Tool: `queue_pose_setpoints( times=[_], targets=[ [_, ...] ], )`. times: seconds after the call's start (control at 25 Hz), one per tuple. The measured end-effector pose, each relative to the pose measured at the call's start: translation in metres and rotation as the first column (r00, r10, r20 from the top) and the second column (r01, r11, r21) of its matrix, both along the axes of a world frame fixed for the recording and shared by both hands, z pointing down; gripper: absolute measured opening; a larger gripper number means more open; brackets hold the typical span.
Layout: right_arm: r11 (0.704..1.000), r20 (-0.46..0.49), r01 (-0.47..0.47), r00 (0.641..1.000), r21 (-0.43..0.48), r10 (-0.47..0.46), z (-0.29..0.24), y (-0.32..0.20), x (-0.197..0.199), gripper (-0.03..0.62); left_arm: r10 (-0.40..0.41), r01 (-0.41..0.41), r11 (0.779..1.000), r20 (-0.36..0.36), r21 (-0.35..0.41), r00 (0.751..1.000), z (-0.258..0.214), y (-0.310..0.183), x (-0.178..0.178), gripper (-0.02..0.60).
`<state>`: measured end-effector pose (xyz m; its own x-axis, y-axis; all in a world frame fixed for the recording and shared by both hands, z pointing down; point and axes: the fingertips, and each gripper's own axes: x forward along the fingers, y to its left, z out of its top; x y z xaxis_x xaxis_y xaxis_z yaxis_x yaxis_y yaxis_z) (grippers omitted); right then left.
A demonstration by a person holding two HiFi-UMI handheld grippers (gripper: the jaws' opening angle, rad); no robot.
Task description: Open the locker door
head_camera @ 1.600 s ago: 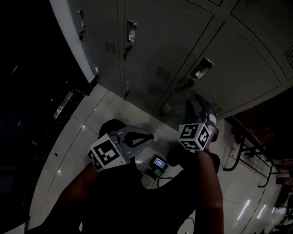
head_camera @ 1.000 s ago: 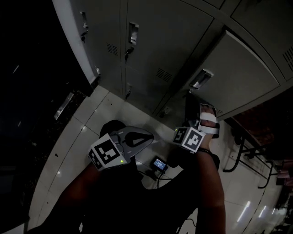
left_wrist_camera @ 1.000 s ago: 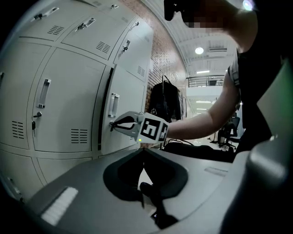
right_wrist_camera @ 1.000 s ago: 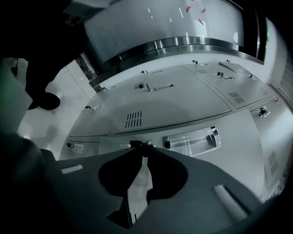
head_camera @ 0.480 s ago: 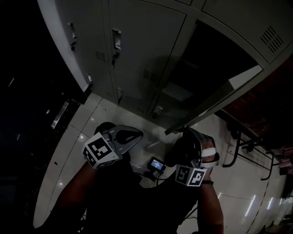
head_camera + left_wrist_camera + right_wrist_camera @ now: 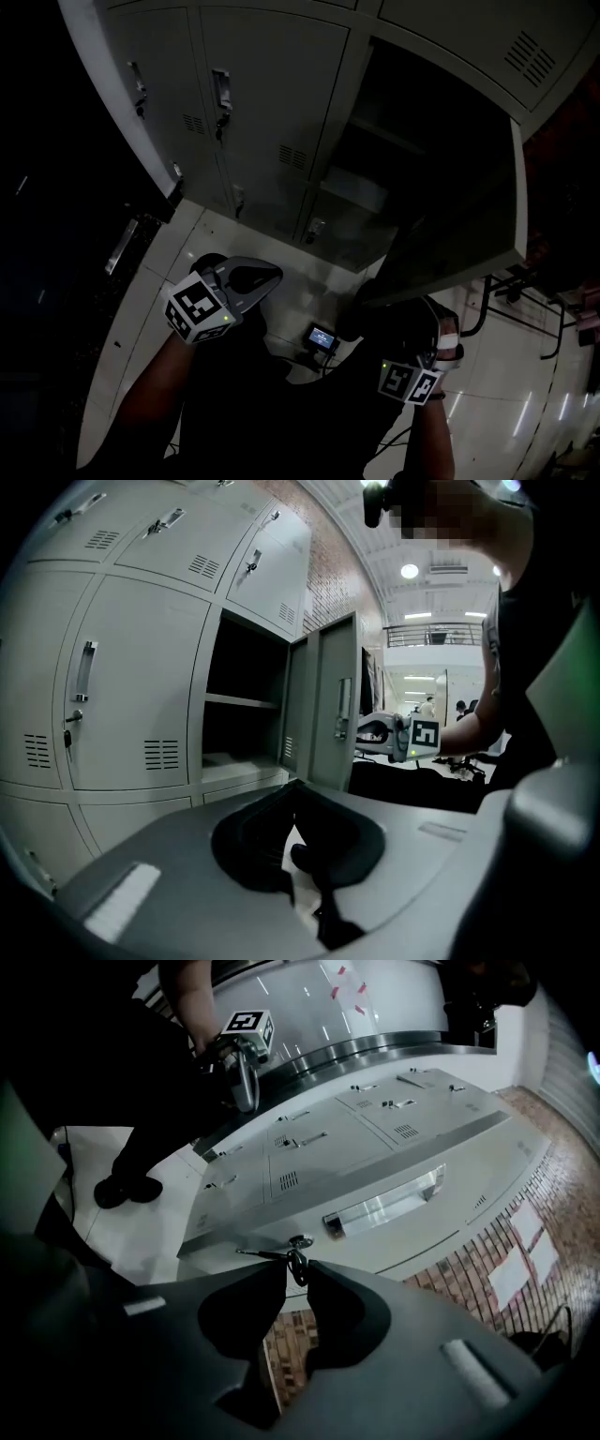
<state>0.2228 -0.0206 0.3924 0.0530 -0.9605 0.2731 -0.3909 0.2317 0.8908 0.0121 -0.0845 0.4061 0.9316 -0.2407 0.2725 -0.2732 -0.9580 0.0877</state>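
Note:
The grey locker door (image 6: pixel 469 225) stands swung wide open, with the dark compartment (image 6: pixel 403 141) and its shelf exposed. My right gripper (image 6: pixel 433 319) is at the door's lower outer edge, partly hidden under it. In the right gripper view its jaws (image 6: pixel 295 1267) are opening, with the key ring (image 6: pixel 296 1258) in the gap between the tips, just below the recessed handle (image 6: pixel 384 1202). From the left gripper view I see the open door (image 6: pixel 328 705) edge-on. My left gripper (image 6: pixel 272 274) hangs low in front of the lockers, shut and empty (image 6: pixel 293 794).
Closed lockers (image 6: pixel 253 103) with handles and keys flank the open one at the left and below. A small lit device (image 6: pixel 325 337) with a cable lies on the tiled floor between my arms. A metal frame (image 6: pixel 487 309) stands at the right.
The locker door has swung from shut to wide open. My right gripper has moved back and to the right with the door's edge. The left gripper has barely moved.

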Motion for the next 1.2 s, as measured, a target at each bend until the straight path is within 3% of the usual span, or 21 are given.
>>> queue_pose_setpoints(
  times=[0.12,0.28,0.44,0.52,0.64,0.68,1.04,1.2],
  targets=[
    [0.999,0.027,-0.047,0.999,-0.009,0.047,0.000,0.008,0.013,0.080,-0.001,0.001,1.000,0.003,0.003,1.000,0.001,0.000,0.001,0.011],
    [0.997,0.154,-0.071,0.986,0.005,0.069,-0.009,0.023,0.015,0.127,0.000,0.000,1.000,0.007,0.000,1.000,0.001,0.000,0.001,0.011],
    [1.000,0.300,-0.024,0.954,0.013,0.019,-0.015,0.039,0.001,0.122,0.000,0.000,1.000,0.008,0.002,1.000,0.001,0.000,0.001,0.011],
    [0.999,0.432,0.047,0.901,0.011,-0.047,-0.022,0.044,-0.015,0.074,0.001,-0.001,1.000,0.008,0.001,1.000,0.002,0.000,0.001,0.011],
    [0.990,0.678,0.142,0.725,0.024,-0.121,-0.026,0.042,-0.037,0.002,0.000,0.000,1.000,0.008,0.001,1.000,0.002,0.000,0.001,0.011],
    [0.985,0.706,0.174,0.695,0.019,-0.136,-0.025,0.039,-0.042,0.002,-0.001,0.001,1.000,0.007,0.002,1.000,0.002,0.000,0.001,0.011],
    [0.938,0.831,0.342,0.537,-0.057,-0.146,-0.016,0.026,-0.055,0.002,0.000,0.000,1.000,0.004,-0.001,1.000,-0.001,0.001,-0.001,0.011],
    [0.927,0.853,0.372,0.496,-0.039,-0.163,-0.017,0.024,-0.056,0.000,0.000,0.000,1.000,0.006,0.006,1.000,-0.002,-0.003,0.000,0.011]
  ],
)
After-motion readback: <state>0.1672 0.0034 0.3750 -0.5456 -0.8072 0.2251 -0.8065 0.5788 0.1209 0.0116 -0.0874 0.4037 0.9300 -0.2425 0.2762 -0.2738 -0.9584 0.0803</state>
